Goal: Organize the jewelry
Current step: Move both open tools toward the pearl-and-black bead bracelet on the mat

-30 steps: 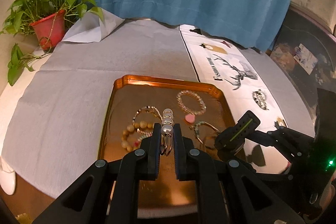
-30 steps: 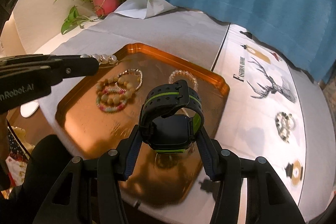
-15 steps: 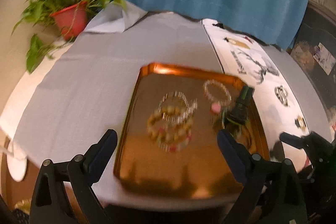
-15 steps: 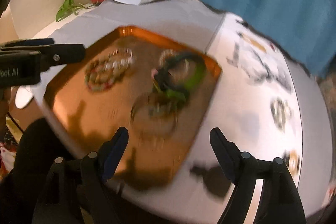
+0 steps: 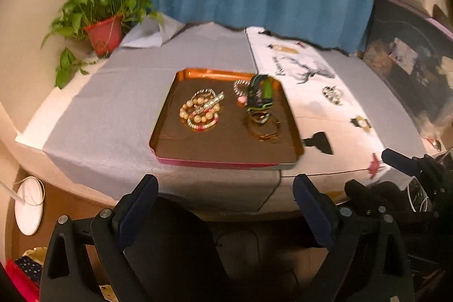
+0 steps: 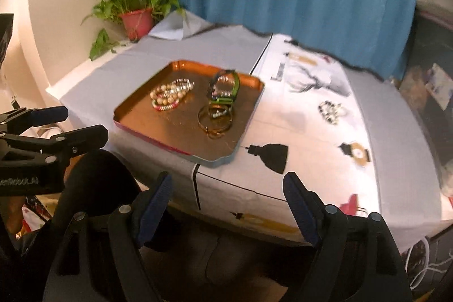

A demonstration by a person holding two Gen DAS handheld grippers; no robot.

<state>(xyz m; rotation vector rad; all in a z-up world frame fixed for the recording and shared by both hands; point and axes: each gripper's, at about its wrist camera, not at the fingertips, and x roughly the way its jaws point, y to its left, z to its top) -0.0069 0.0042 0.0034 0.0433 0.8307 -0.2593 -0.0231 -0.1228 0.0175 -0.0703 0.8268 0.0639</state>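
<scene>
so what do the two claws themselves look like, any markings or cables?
Both are black plastic frames with silver screw heads at the joints and dark blue pads lining the inner faces of the fingers. The left claw and right claw look alike in build. White lettering, partly cut off, runs along the left claw's side in the right wrist view. No cables show on either. No sleeve can be made out.

The copper tray holds a cluster of beaded bracelets at left, a black-and-green watch standing on edge at right, and bangles just before it.
</scene>
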